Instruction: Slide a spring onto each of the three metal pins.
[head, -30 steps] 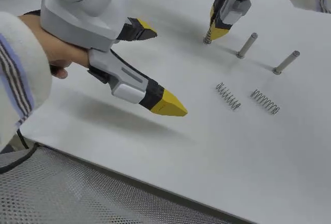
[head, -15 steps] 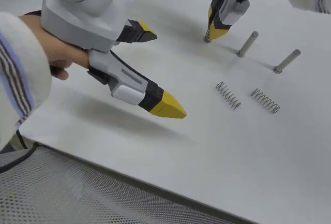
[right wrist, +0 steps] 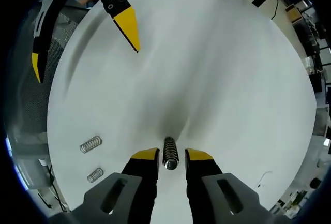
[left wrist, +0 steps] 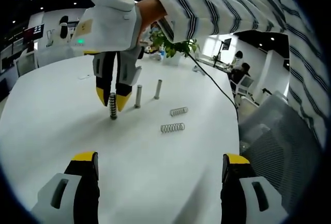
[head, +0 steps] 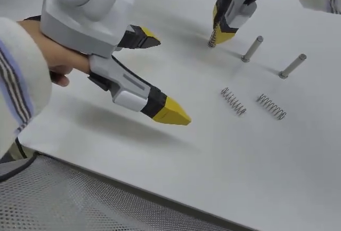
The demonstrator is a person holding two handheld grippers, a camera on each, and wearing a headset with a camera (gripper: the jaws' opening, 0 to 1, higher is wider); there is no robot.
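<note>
Three metal pins stand in a row on the white table. The leftmost pin wears a spring (head: 212,38) (left wrist: 113,106) (right wrist: 169,152). My right gripper (head: 220,32) (left wrist: 112,99) (right wrist: 171,158) hovers over it, slightly open, a yellow tip on each side of the spring and a small gap at each. Two bare pins (head: 252,48) (head: 292,65) (left wrist: 138,95) stand to its right. Two loose springs (head: 233,101) (head: 272,106) (left wrist: 172,127) (right wrist: 91,144) lie flat in front of them. My left gripper (head: 161,77) (left wrist: 160,163) (right wrist: 83,47) is held wide open and empty above the table's near left.
The white table's (head: 224,156) front edge runs along the bottom left, with a grey mesh chair seat (head: 64,199) below it. Bare table surface lies between the left gripper and the loose springs.
The head camera has shifted slightly. The right gripper stays over the sprung pin, the left gripper stays open, and the springs and pins have not moved.
</note>
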